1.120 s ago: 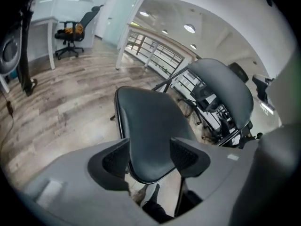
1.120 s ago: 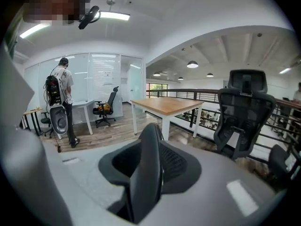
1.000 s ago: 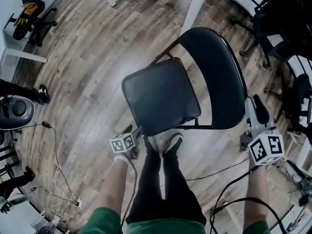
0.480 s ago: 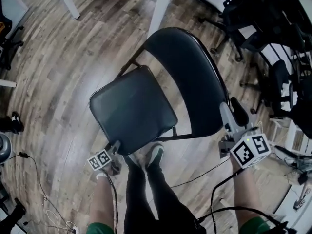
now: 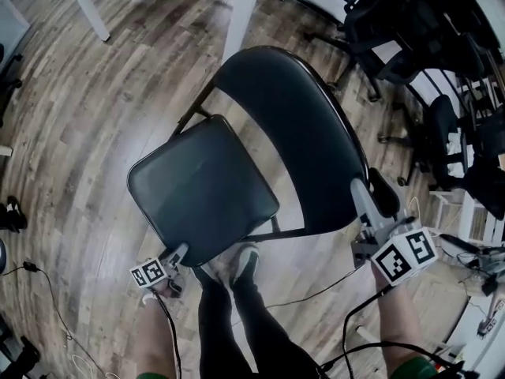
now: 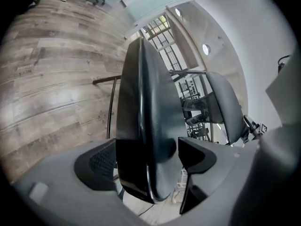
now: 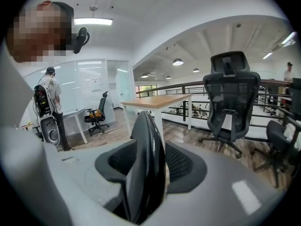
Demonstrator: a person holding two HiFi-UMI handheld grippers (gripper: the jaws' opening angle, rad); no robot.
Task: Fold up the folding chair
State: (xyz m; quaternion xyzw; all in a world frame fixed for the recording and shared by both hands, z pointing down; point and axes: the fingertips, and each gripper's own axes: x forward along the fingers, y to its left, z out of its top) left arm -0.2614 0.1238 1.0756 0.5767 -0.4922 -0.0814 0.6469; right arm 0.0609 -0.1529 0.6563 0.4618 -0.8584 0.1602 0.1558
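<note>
The black folding chair stands unfolded on the wood floor, its padded seat (image 5: 201, 192) level and its curved backrest (image 5: 296, 125) behind it. My left gripper (image 5: 180, 251) is at the seat's near corner. In the left gripper view the seat's thick edge (image 6: 146, 117) runs between the jaws, which are opening around it (image 6: 148, 159). My right gripper (image 5: 372, 194) straddles the backrest's right end. The thin backrest edge (image 7: 148, 145) stands between its mesh pads (image 7: 181, 166), and a pale sliver of gap shows on the right side.
My feet (image 5: 233, 263) stand just under the seat's near edge. Cables (image 5: 316, 294) trail over the floor beside them. Black office chairs (image 5: 394, 22) crowd the right side. A wooden table (image 7: 157, 100) and its white leg (image 5: 237, 10) lie beyond the chair. A person (image 7: 49, 93) stands at far left.
The head camera has swung, so the chair sits further left in the picture. My left gripper has sunk and rolled at the seat's corner. The right gripper stays at the backrest's end.
</note>
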